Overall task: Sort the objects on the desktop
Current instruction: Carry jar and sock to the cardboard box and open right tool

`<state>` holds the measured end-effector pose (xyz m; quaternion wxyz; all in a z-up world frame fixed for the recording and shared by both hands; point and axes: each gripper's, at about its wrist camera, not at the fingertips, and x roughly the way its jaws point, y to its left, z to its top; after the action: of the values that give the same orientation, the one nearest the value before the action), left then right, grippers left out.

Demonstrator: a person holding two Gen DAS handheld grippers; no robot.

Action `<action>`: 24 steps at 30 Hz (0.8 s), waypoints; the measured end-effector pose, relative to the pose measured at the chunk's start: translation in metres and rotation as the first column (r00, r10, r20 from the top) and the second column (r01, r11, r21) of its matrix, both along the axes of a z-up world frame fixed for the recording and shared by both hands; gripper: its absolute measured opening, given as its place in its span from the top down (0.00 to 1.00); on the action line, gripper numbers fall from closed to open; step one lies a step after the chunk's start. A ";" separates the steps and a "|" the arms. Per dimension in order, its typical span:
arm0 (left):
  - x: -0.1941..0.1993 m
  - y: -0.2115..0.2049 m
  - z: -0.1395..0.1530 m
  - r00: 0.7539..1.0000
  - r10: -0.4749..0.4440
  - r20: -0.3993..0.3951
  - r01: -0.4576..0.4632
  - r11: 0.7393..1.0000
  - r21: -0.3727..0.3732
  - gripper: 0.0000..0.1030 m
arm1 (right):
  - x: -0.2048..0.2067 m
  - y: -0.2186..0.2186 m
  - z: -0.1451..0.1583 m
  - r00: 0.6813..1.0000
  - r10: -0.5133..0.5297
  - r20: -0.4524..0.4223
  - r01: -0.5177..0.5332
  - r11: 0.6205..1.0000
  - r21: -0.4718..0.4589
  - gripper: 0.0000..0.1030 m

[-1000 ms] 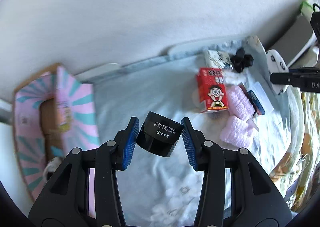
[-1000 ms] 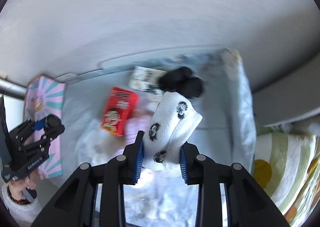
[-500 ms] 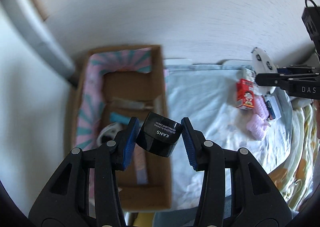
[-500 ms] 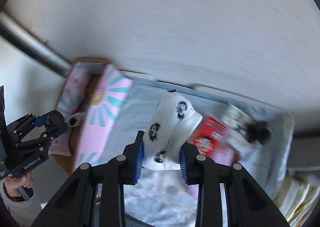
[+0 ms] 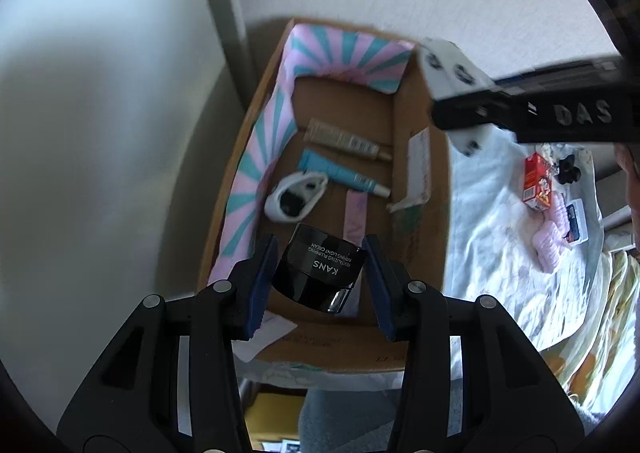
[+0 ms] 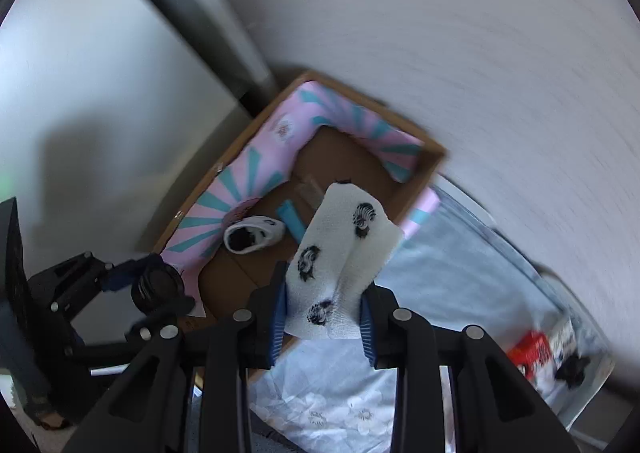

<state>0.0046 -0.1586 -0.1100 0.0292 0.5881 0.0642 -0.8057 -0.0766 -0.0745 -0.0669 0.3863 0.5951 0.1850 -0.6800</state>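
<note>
My left gripper (image 5: 318, 285) is shut on a black KANS cream jar (image 5: 318, 273) and holds it above the near end of an open cardboard box (image 5: 420, 237). My right gripper (image 6: 323, 317) is shut on a white sock with black prints (image 6: 340, 257), held over the box's near right edge (image 6: 434, 155). The right gripper and its sock (image 5: 452, 69) show at the upper right of the left wrist view. The left gripper with the jar (image 6: 156, 285) shows at the left of the right wrist view.
Inside the box lie a matching white sock (image 5: 294, 197), a blue tube (image 5: 340, 173), a clear tube (image 5: 344, 139) and a pink strip (image 5: 354, 213). On the pale floral cloth (image 5: 500, 253) to the right lie a red carton (image 5: 538, 181), pink fluffy items (image 5: 554, 233) and a black clip (image 5: 570, 169).
Both grippers have swung left from the cloth to over the cardboard box, still holding the jar and the sock. The box now fills the middle of both views.
</note>
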 end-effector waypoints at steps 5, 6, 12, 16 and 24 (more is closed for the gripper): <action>0.005 -0.004 -0.023 0.999 0.024 0.041 -0.026 0.999 0.034 0.61 | 0.009 -0.042 -0.025 0.996 0.081 0.022 -0.082 0.996 0.039 0.72; 0.005 -0.004 -0.027 0.999 0.025 0.045 -0.026 0.999 0.035 0.61 | 0.010 -0.050 -0.035 0.995 0.094 0.028 -0.095 0.994 0.053 0.72; 0.007 0.000 -0.048 0.996 0.016 0.089 -0.018 1.000 0.014 0.61 | 0.010 -0.063 -0.074 0.993 0.100 0.062 -0.106 0.990 0.098 0.72; 0.006 0.000 -0.051 0.995 0.016 0.097 -0.018 1.000 0.022 0.61 | 0.010 -0.063 -0.083 0.991 0.116 0.069 -0.123 0.986 0.112 0.72; 0.005 0.011 -0.050 0.996 -0.012 0.093 0.010 1.000 0.023 0.61 | 0.003 -0.058 -0.080 0.990 0.128 0.053 -0.134 0.984 0.118 0.72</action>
<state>0.0092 -0.1478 -0.1598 0.0212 0.6255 0.0687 -0.7769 -0.0732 -0.1330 -0.1468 0.3976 0.6191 0.2558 -0.6270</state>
